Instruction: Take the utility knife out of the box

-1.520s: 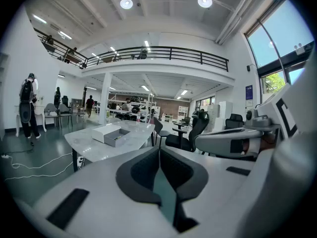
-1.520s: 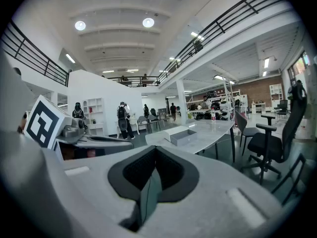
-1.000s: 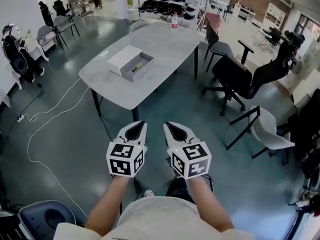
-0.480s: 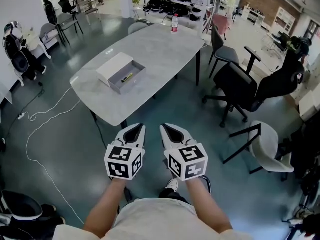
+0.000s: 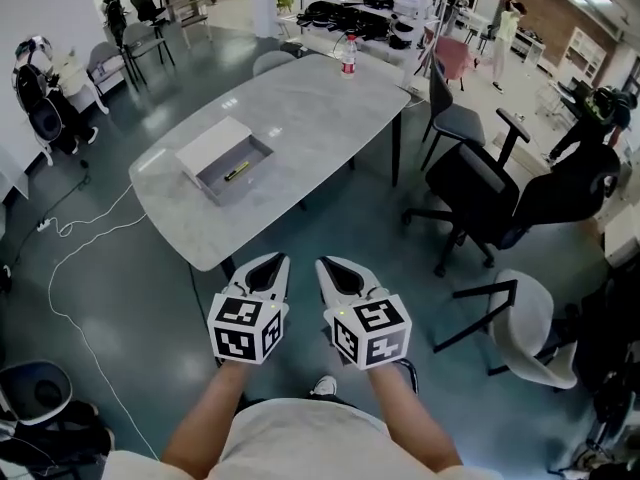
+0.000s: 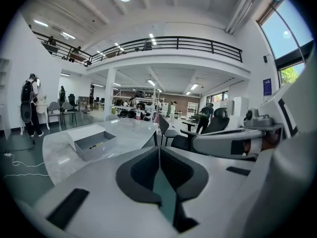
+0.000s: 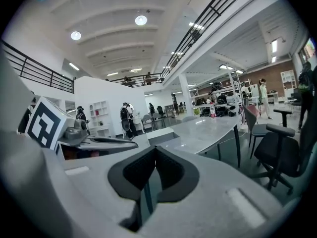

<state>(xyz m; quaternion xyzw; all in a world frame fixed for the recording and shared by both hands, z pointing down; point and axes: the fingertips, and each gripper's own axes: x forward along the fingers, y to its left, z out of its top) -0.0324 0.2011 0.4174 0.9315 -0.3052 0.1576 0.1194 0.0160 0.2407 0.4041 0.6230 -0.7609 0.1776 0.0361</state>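
Note:
An open grey box (image 5: 228, 164) with its white lid (image 5: 208, 143) beside it lies on the marble table (image 5: 300, 118), near the left edge. A yellow and black utility knife (image 5: 237, 173) lies inside the box. My left gripper (image 5: 276, 259) and right gripper (image 5: 326, 263) hang side by side over the floor, short of the table's near end, both shut and empty. In the left gripper view the box (image 6: 94, 144) with the knife (image 6: 96, 145) shows ahead to the left beyond the closed left gripper (image 6: 159, 149). Only the box's side (image 7: 161, 134) shows past the right gripper (image 7: 155, 148).
A water bottle (image 5: 348, 54) stands at the table's far end. Black office chairs (image 5: 485, 193) and a white chair (image 5: 535, 328) stand right of the table. A white cable (image 5: 75, 258) trails across the floor at the left. People stand far off in the room.
The table and box have drawn nearer and shifted left in the head view as the person walks up. Both grippers stay shut, side by side.

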